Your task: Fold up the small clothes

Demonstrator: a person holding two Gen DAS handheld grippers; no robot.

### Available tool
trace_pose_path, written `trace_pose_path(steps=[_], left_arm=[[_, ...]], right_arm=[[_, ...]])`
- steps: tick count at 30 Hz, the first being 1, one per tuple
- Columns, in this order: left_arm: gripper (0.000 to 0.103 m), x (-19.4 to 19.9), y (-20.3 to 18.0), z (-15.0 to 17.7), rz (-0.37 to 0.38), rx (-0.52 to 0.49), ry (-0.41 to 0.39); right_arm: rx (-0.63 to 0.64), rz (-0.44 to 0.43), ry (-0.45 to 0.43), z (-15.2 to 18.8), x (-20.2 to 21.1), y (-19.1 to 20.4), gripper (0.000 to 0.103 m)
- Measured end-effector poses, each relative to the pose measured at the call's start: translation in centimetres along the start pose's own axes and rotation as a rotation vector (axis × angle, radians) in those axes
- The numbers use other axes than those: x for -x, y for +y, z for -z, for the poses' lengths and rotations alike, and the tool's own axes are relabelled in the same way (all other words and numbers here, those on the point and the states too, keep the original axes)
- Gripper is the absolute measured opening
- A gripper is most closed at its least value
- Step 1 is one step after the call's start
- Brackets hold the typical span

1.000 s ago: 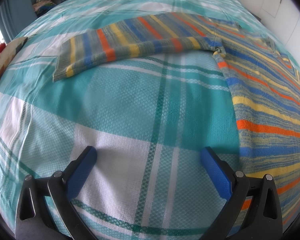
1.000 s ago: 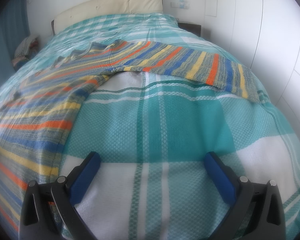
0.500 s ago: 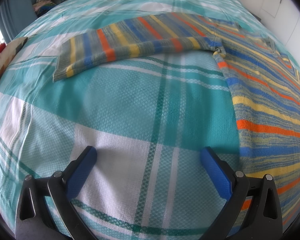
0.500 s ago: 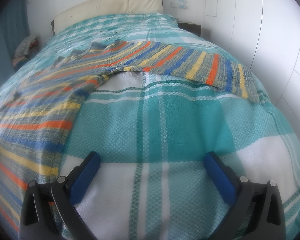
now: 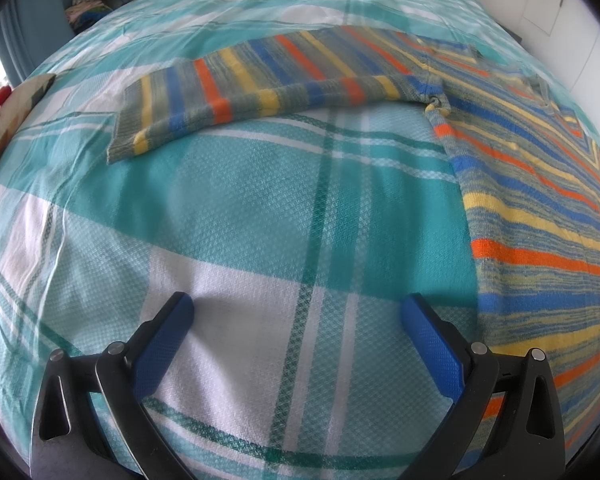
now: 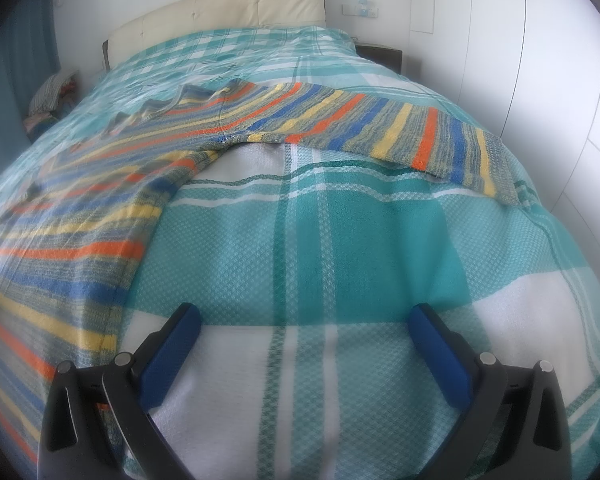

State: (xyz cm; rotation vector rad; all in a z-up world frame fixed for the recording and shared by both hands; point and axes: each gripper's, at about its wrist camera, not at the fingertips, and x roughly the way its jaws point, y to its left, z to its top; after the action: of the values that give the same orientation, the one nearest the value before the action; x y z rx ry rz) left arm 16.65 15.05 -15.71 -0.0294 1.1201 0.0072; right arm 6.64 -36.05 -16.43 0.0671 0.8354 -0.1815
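Nearest you, your left gripper (image 5: 296,320) and right gripper (image 6: 304,326) both hover wide apart over bare checked bedspread (image 5: 260,208), holding nothing. Between them the striped knit sweater (image 5: 540,240) lies flat, its body just beside each inner finger. Farther out, the left sleeve (image 5: 260,88) and right sleeve (image 6: 380,132) stretch sideways. Careful: pinch too deep and you likely catch bedspread with the knit; drag one sleeve alone and the loose body may skew. At the far end, the headboard (image 6: 220,12).

teal plaid bedspread (image 6: 360,240), cream headboard (image 6: 228,12), white wardrobe (image 6: 540,60)
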Motion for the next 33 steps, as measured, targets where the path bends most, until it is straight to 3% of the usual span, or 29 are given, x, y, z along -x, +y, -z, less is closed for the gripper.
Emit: trace_pose_path(steps=[5, 13, 16, 33], left_arm=[[0.102, 1.2, 0.2, -0.1, 0.019, 0.014, -0.041], [0.102, 4.6, 0.2, -0.7, -0.005, 0.005, -0.239], [0.102, 5.2, 0.3, -0.8, -0.005, 0.01, -0.28], [0.102, 6.4, 1.1, -0.2, -0.043, 0.059, -0.344]], right_arm=[[0.0, 0.001, 0.0, 0.0, 0.0, 0.0, 0.102], [0.0, 0.001, -0.001, 0.0, 0.0, 0.0, 0.102], [0.0, 0.001, -0.001, 0.0, 0.0, 0.1, 0.102], [0.0, 0.003, -0.001, 0.0, 0.0, 0.1, 0.102]])
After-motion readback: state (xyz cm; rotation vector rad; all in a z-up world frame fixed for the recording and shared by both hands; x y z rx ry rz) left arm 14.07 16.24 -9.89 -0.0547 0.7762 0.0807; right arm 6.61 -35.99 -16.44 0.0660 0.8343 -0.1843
